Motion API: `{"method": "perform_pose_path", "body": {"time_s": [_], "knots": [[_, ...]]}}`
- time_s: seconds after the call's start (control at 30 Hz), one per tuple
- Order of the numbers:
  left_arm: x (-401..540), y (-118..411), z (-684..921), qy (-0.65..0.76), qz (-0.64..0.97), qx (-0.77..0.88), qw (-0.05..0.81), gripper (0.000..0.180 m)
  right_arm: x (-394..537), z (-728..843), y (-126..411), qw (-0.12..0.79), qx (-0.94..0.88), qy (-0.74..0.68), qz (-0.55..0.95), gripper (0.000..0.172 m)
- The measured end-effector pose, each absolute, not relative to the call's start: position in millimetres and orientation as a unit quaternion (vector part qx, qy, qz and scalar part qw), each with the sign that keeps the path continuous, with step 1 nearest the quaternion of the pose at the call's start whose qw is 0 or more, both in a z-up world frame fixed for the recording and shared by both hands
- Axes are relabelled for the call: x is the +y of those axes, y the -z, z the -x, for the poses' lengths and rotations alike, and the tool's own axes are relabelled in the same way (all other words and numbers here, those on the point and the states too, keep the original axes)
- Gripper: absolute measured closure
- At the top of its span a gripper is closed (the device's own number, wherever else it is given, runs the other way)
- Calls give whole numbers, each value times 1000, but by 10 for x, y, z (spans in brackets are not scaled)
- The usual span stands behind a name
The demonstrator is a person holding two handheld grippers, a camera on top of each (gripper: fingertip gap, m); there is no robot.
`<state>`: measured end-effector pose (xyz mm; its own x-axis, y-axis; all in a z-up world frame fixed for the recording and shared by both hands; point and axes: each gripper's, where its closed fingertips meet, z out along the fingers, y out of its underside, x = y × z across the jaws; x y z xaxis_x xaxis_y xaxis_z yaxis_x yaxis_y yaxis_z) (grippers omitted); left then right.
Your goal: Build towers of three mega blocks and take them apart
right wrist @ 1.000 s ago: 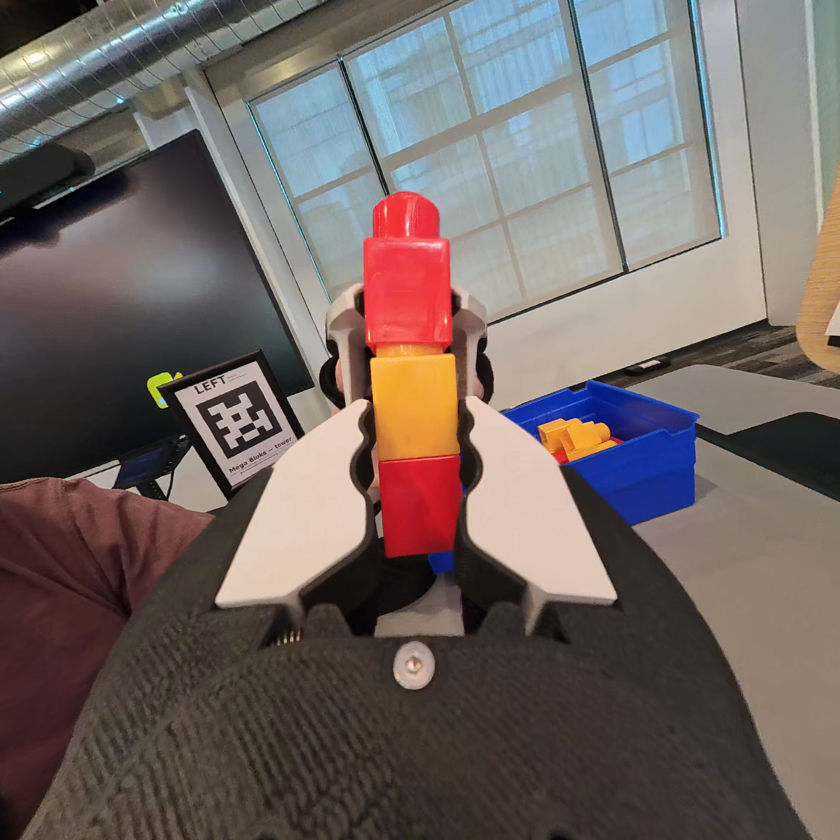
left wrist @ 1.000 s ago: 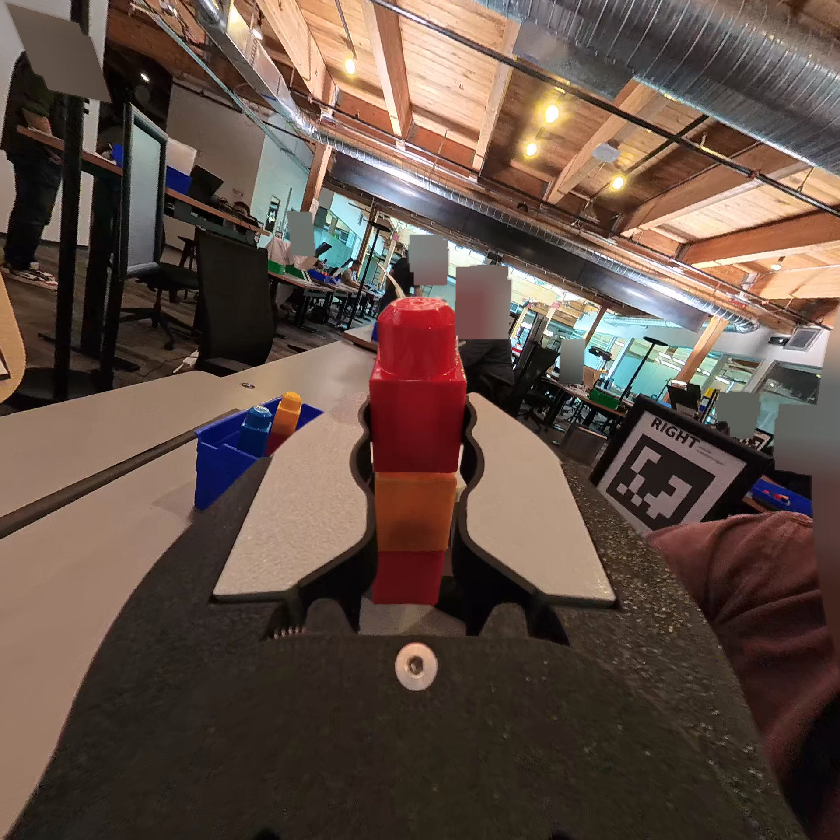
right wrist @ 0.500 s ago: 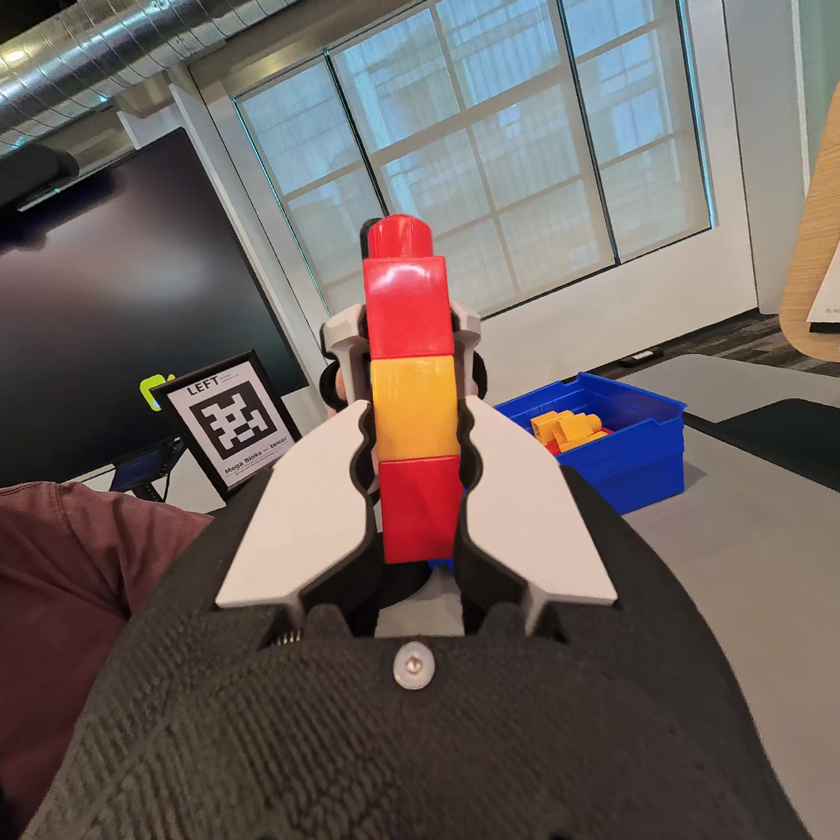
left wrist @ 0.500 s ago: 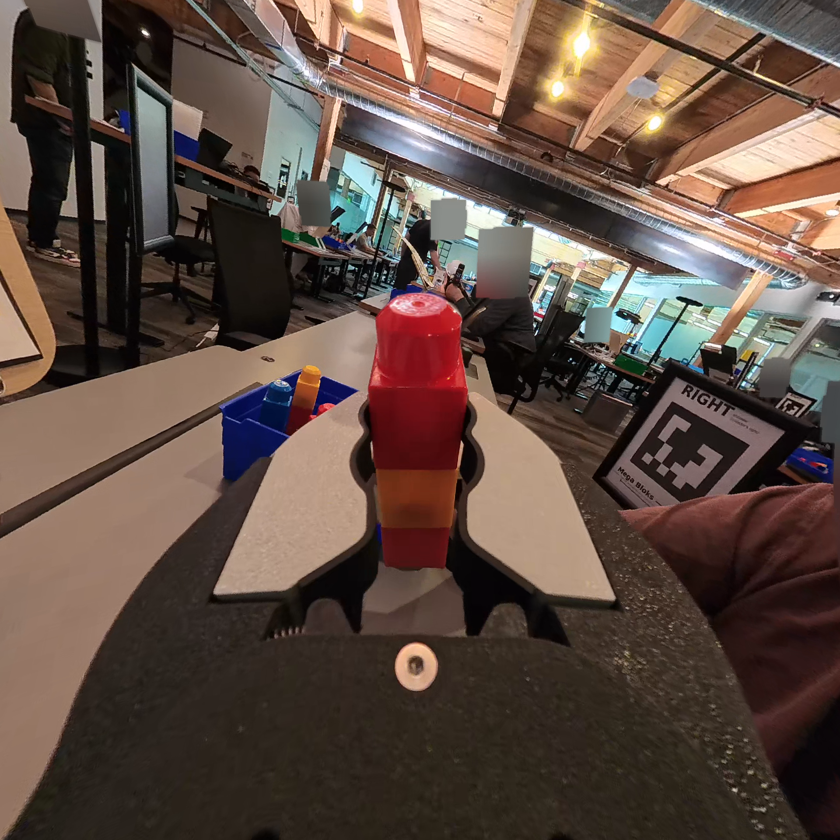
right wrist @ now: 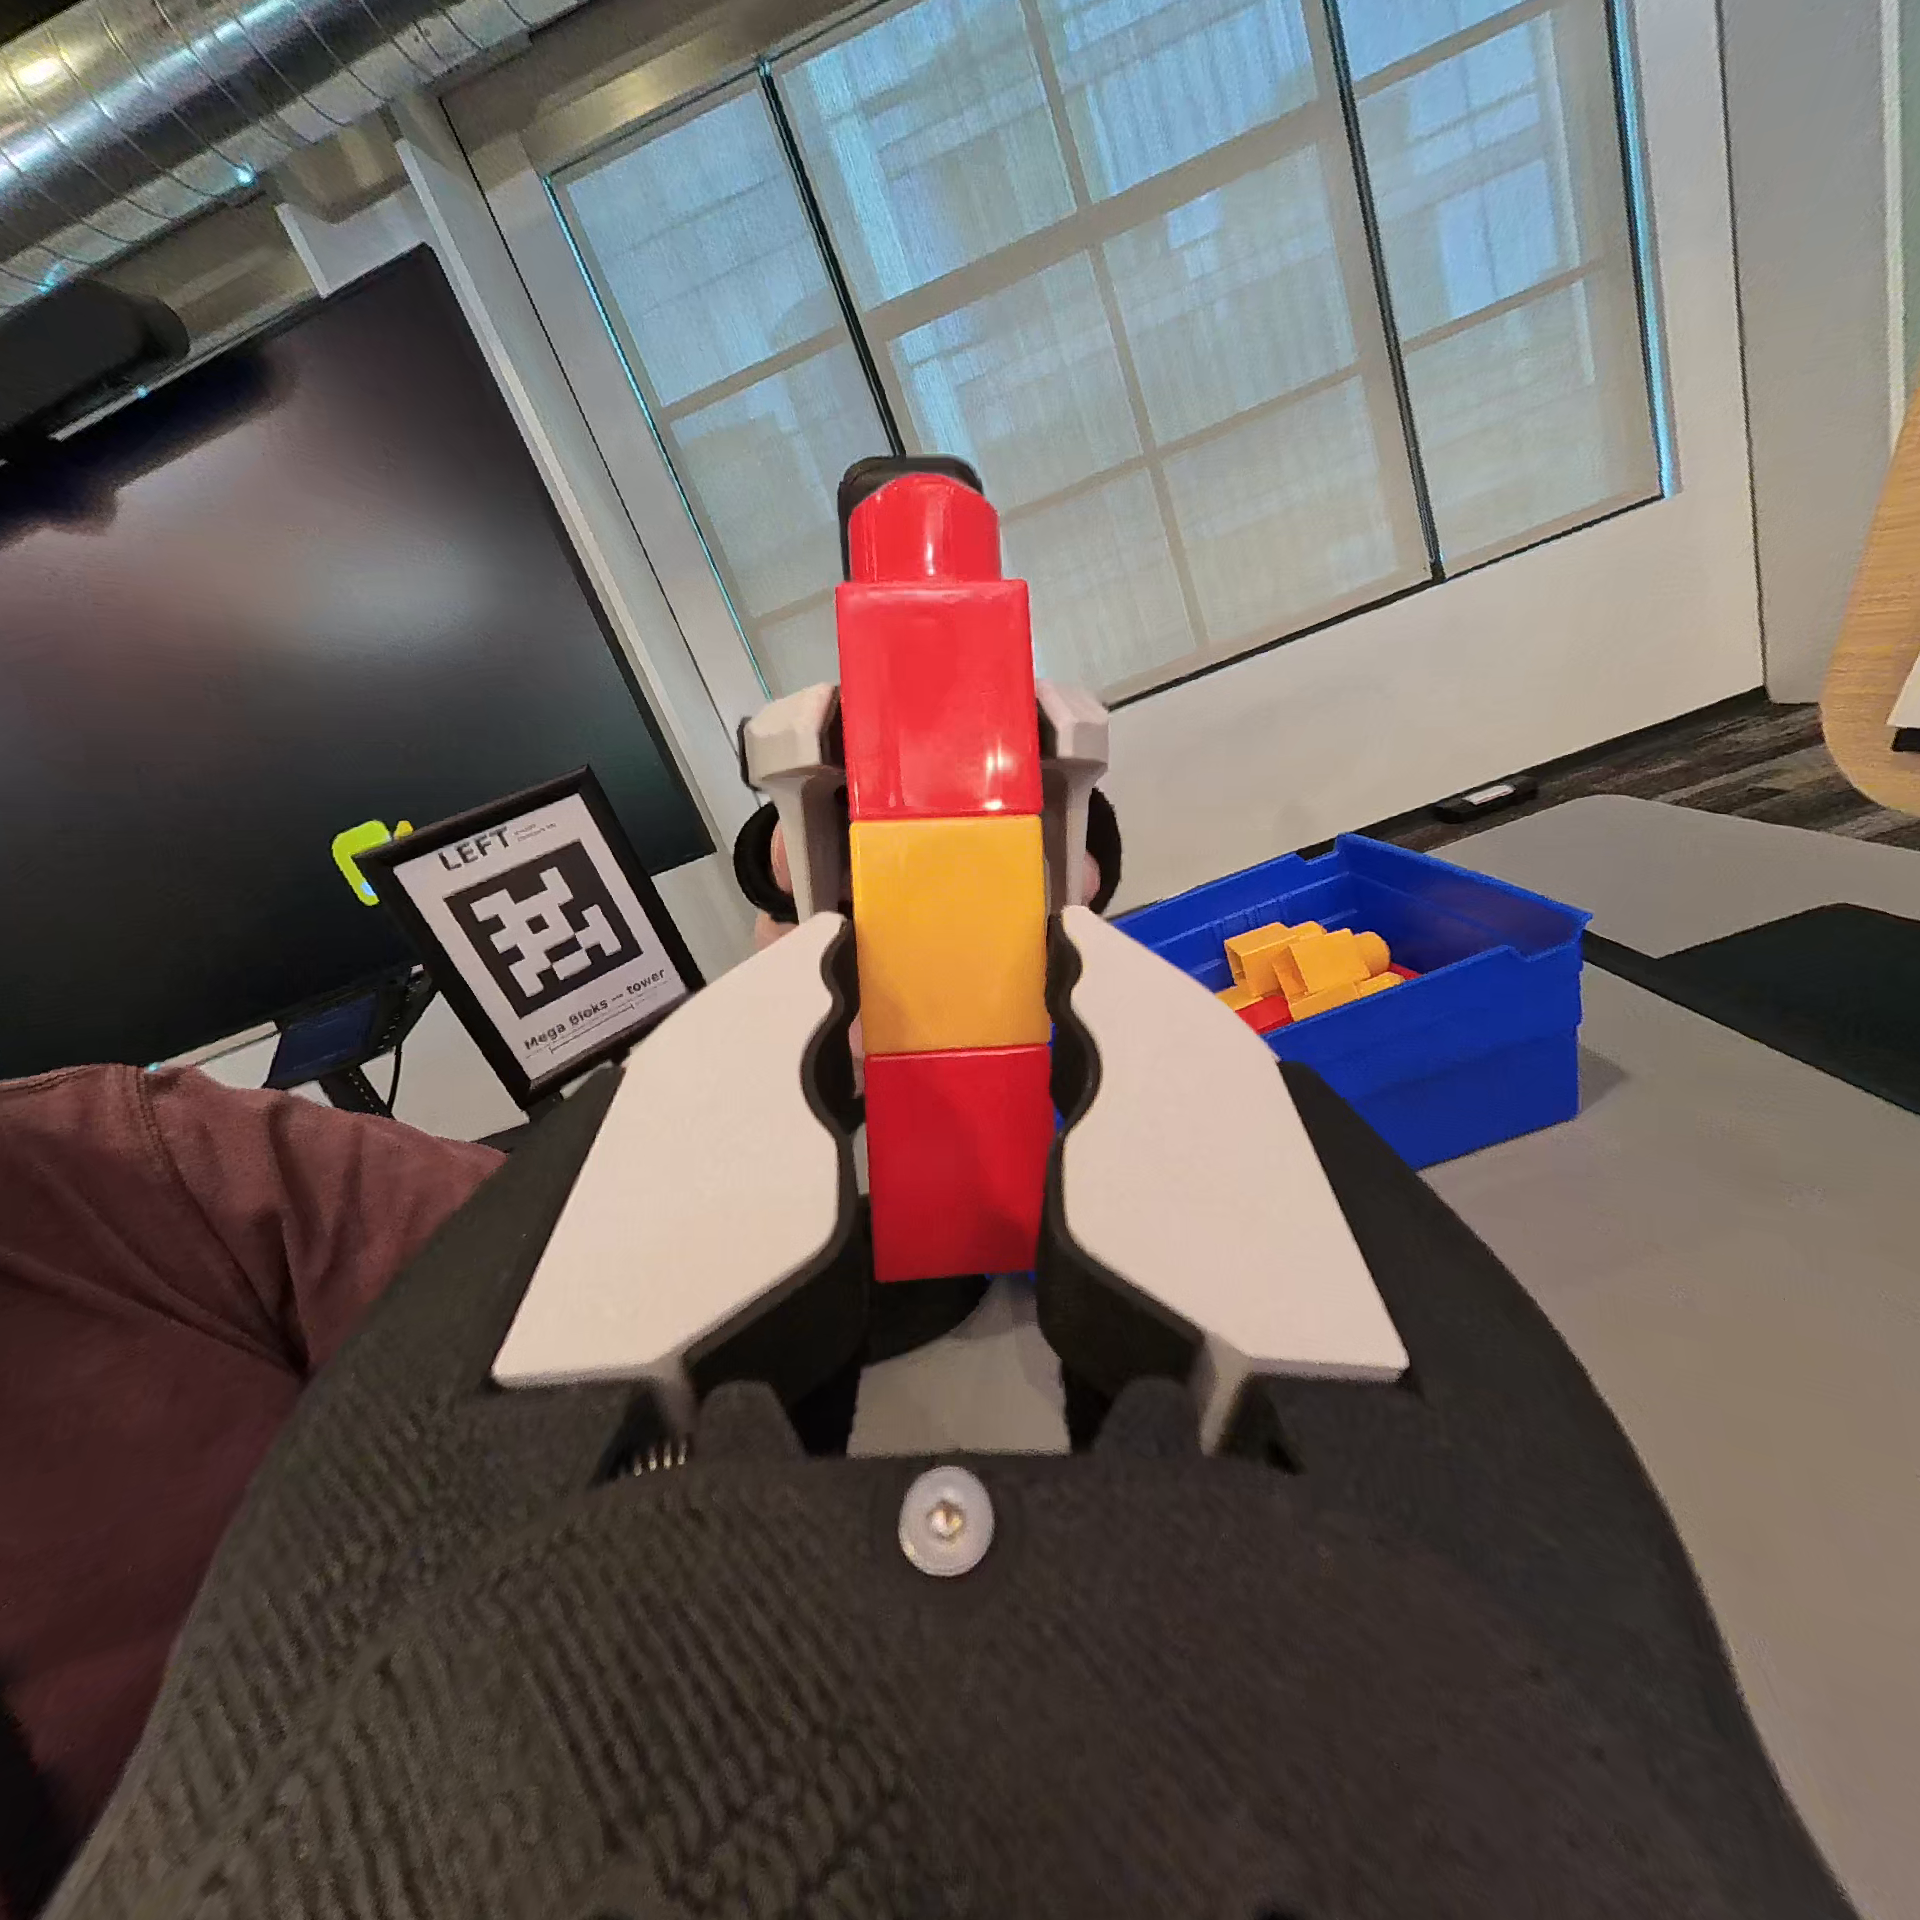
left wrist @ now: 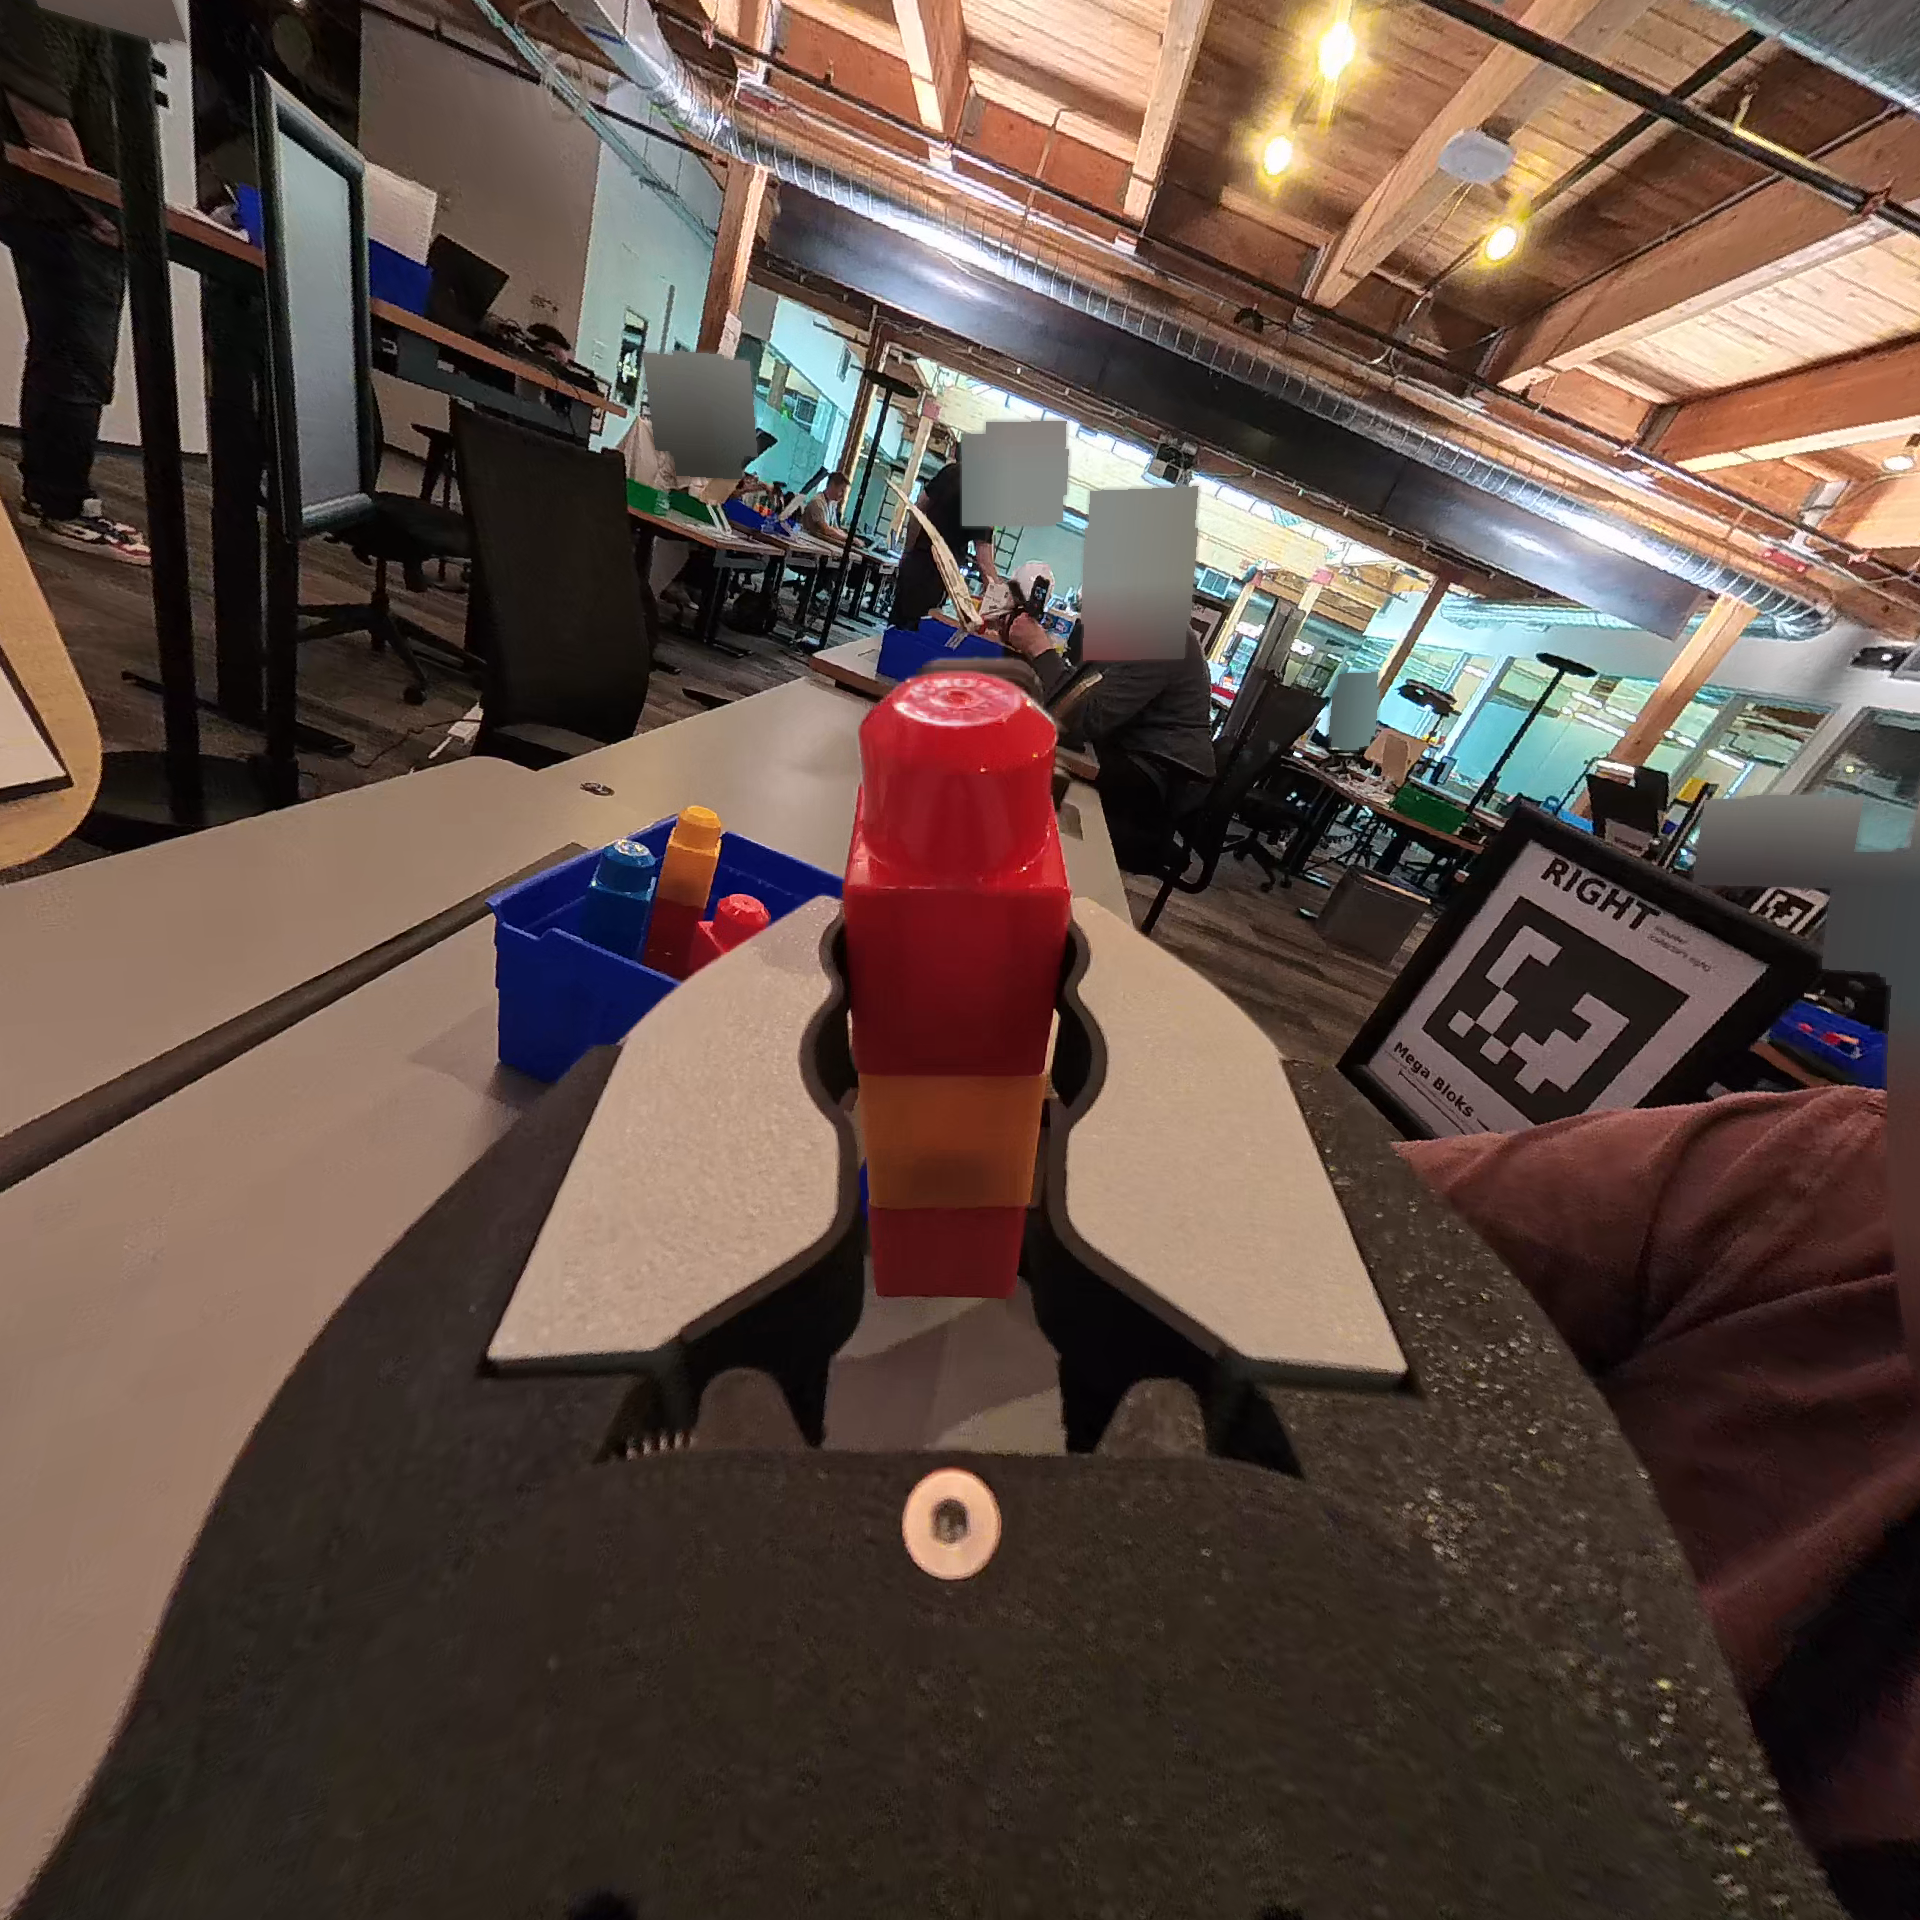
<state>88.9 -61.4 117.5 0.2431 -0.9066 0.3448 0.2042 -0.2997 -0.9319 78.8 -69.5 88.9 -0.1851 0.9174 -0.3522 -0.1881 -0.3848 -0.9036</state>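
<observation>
Grey counter point(right wrist: 1662, 1299): one red-yellow-red block tower point(right wrist: 948, 935), top block clamped by left tool point(left wrist: 956, 966), lower blocks by right tool point(right wrist: 948, 997); blue bin point(right wrist: 1455, 1039) beside tower.

Tower point(right wrist: 943, 914) red-yellow-red; bin point(right wrist: 1455, 1049) blue.

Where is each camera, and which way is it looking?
Left wrist view: sits on the left tongs, looking along them past a blue bin into a big office; a maroon sleeve shows.
Right wrist view: sits on the right tongs, facing windows, with the left tongs' fingers beyond.
Shared: the red-yellow-red block tower, gripped by both tongs.
</observation>
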Motion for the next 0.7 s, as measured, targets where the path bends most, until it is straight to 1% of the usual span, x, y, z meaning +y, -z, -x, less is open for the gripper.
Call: {"method": "perform_pose_path", "body": {"time_s": [0.1, 0.13, 0.2, 0.23, 0.3, 0.4, 0.43, 0.5, 0.53, 0.57, 0.6, 0.7], "knots": [[-660, -1144, -950, 549, 603, 303, 494, 145, -736, -813, -923, 394, -395, -676, 481, 137], [-683, -1119, -988, 550, 605, 311, 484, 145, -734, -814, -910, 384, -400, -673, 490, 133], [-703, -1083, -1044, 545, 609, 320, 479, 145, -730, -810, -844, 363, -417, -656, 514, 119], [-713, -1062, -1063, 540, 612, 327, 477, 145, -746, -817, -813, 355, -431, -646, 521, 118], [-720, -1015, -1080, 520, 622, 342, 475, 146, -778, -835, -753, 347, -462, -617, 535, 119], [-736, -1000, -1093, 498, 627, 355, 482, 145, -841, -855, -635, 339, -512, -565, 552, 126], [-757, -981, -1106, 496, 629, 363, 476, 145, -870, -858, -597, 335, -527, -552, 553, 136], [-770, -967, -1114, 486, 632, 371, 476, 145, -880, -857, -573, 336, -537, -538, 557, 136], [-778, -1022, -1110, 493, 623, 365, 485, 138, -886, -863, -594, 334, -534, -544, 554, 136], [-784, -1084, -1096, 502, 617, 356, 491, 118, -900, -879, -620, 328, -532, -554, 550, 136], [-795, -1121, -1071, 505, 617, 352, 490, 106, -914, -906, -650, 321, -529, -567, 544, 136], [-778, -1231, -916, 476, 625, 340, 516, 102, -842, -1017, -743, 331, -517, -572, 543, 136]]}}
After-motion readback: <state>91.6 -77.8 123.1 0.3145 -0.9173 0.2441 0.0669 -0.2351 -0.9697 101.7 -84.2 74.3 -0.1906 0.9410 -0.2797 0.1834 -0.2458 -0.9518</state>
